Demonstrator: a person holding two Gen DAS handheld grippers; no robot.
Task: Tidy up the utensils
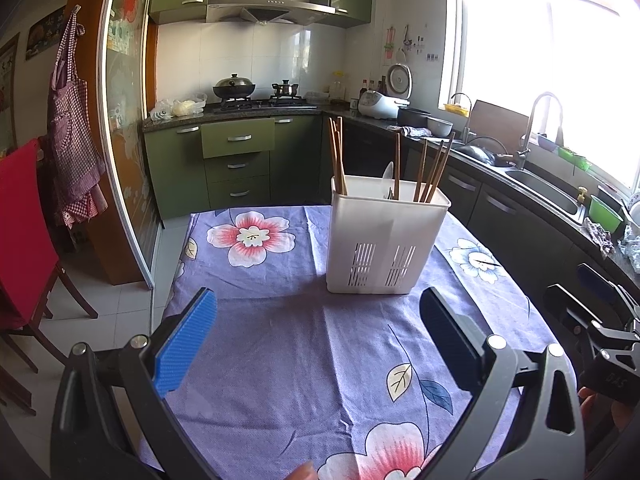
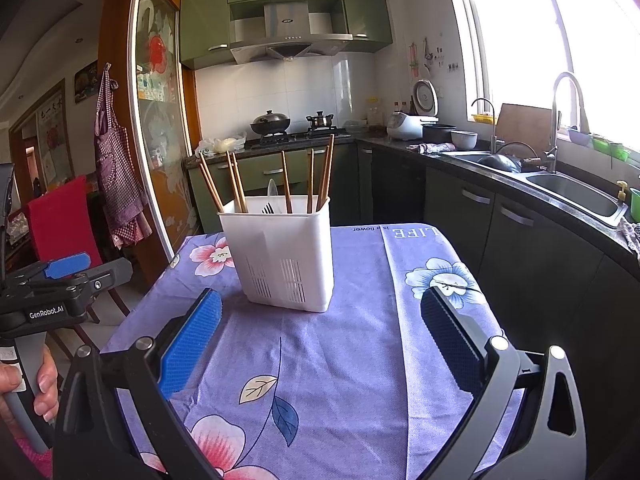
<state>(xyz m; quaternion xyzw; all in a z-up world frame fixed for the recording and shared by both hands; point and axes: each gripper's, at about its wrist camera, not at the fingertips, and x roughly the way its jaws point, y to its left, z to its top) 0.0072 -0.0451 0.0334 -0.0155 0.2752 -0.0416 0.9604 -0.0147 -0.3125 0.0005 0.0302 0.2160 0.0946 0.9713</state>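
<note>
Green kitchen cabinets and a bright window frame a small table under a purple floral tablecloth (image 1: 280,360), and on it stands the white utensil caddy (image 1: 384,240), at about twelve o'clock from the left gripper (image 1: 316,344) and eleven o'clock from the right gripper (image 2: 320,340). Both grippers hover over the cloth with jaws spread wide and nothing between them. Wooden chopsticks (image 2: 286,184) lean loosely in the caddy's compartments, with a dark fork (image 2: 267,209) and what looks like a pale spoon (image 2: 272,188) tucked lower. I'd judge the chopsticks light, stiff and a bit slick, best pinched on the upper shaft, clear of the rim. The thin plastic caddy looks light enough to tip or slide on the cloth if a stick drags against it.
</note>
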